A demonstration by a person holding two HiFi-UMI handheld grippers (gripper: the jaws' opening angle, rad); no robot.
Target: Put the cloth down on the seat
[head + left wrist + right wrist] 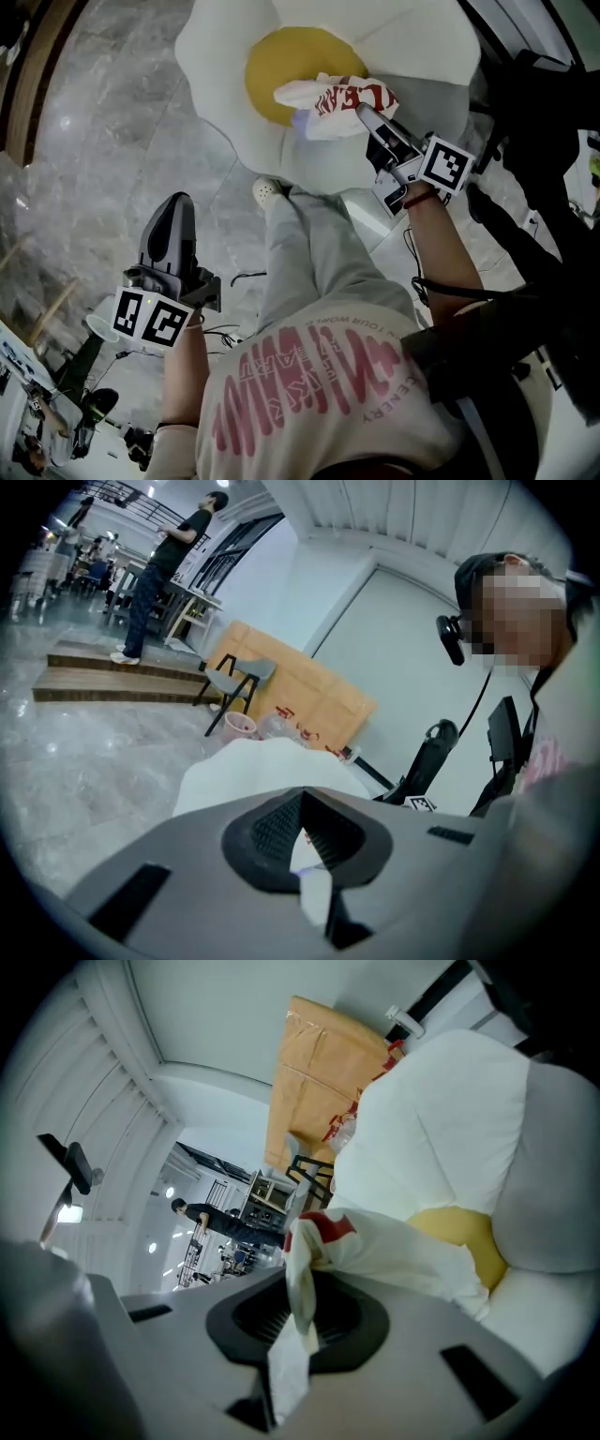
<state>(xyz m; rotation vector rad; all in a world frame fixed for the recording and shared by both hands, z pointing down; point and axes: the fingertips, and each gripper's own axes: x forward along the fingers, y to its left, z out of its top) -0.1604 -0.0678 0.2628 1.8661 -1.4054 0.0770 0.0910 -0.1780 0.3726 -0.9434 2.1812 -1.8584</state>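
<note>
The cloth [337, 101], white with red lettering, hangs bunched from the right claw [361, 112]. It sits over the edge of the yellow centre [272, 70] of the seat [412, 47], a soft white cushion shaped like a fried egg. Whether its lower folds touch the cushion cannot be told from the head view. In the right gripper view the cloth [375, 1241] runs from between the pads out toward the yellow patch [464, 1232]. The right claw [298, 1309] is closed almost fully, pinching a twisted strip of the fabric.

The left claw [178, 202] hangs well apart from the seat, low at the person's left side over the grey marble floor [112, 122]. In its own view the left claw [305, 832] has its jaws drawn together to a narrow slit and grips nothing. The white seat [244, 771] shows beyond it.

The person stands just beside the seat with a leg in grey trousers [309, 253] and a pale shoe [267, 190] at its rim. Behind the seat a cardboard sheet [300, 691] leans on the wall near a grey chair [234, 682]. Farther back, another person in black [169, 564] stands on a raised step.
</note>
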